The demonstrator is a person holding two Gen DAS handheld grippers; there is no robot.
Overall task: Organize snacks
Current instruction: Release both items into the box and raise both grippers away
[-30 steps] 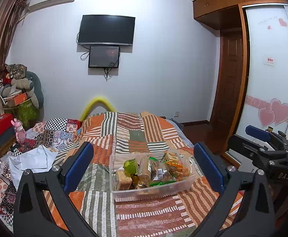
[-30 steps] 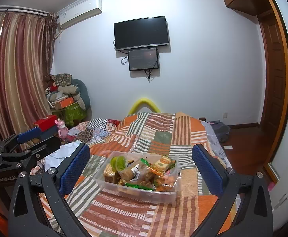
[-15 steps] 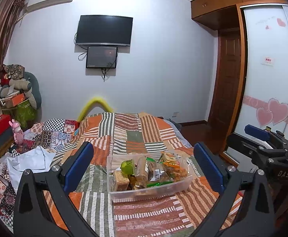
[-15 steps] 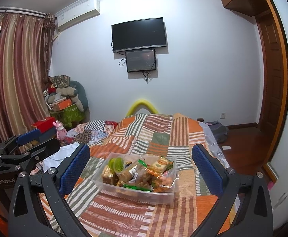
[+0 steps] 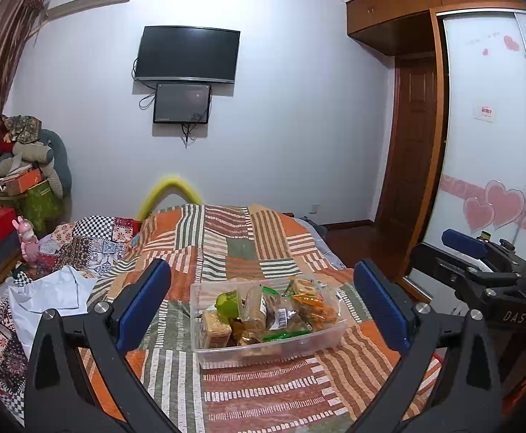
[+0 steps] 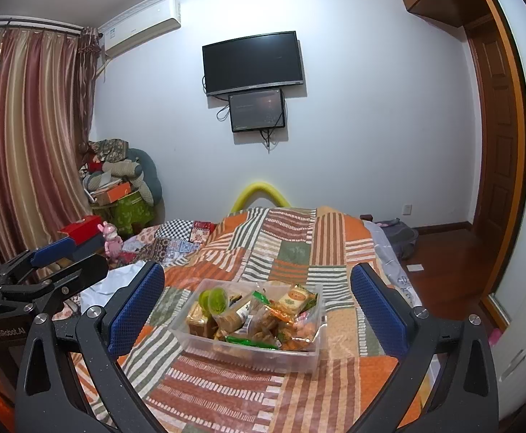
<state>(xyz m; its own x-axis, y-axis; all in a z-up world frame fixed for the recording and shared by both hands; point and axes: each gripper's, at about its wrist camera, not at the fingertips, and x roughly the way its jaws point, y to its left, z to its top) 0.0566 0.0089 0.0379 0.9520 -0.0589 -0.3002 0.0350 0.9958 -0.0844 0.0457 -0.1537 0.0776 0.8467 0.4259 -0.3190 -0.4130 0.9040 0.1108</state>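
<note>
A clear plastic bin (image 5: 268, 346) sits on the bed (image 5: 241, 249), on a striped patchwork quilt (image 6: 291, 252) of orange, green and white. The bin holds a heap of wrapped snacks (image 5: 273, 310): a green round cup (image 6: 216, 299), a brown block-shaped pack (image 5: 215, 330), a long green wrapper (image 5: 286, 335) lying along the near side, and orange-toned packets (image 6: 297, 328) toward the right.

The left gripper (image 5: 263, 306) hovers in front of the bin with its jaws spread wide, wider than the bin, and nothing between them. The right gripper (image 6: 257, 310) is held the same way, jaws wide apart and holding nothing, with the bin framed between its blue pads (image 6: 374, 306). Neither gripper touches the bin.

On the far wall hang 2 dark screens, a large television (image 5: 187, 54) and a smaller monitor (image 5: 182, 103) just below it. White cloth (image 5: 52, 294) lies crumpled on the bed's left side, near a pink toy figure (image 5: 28, 240).
</note>
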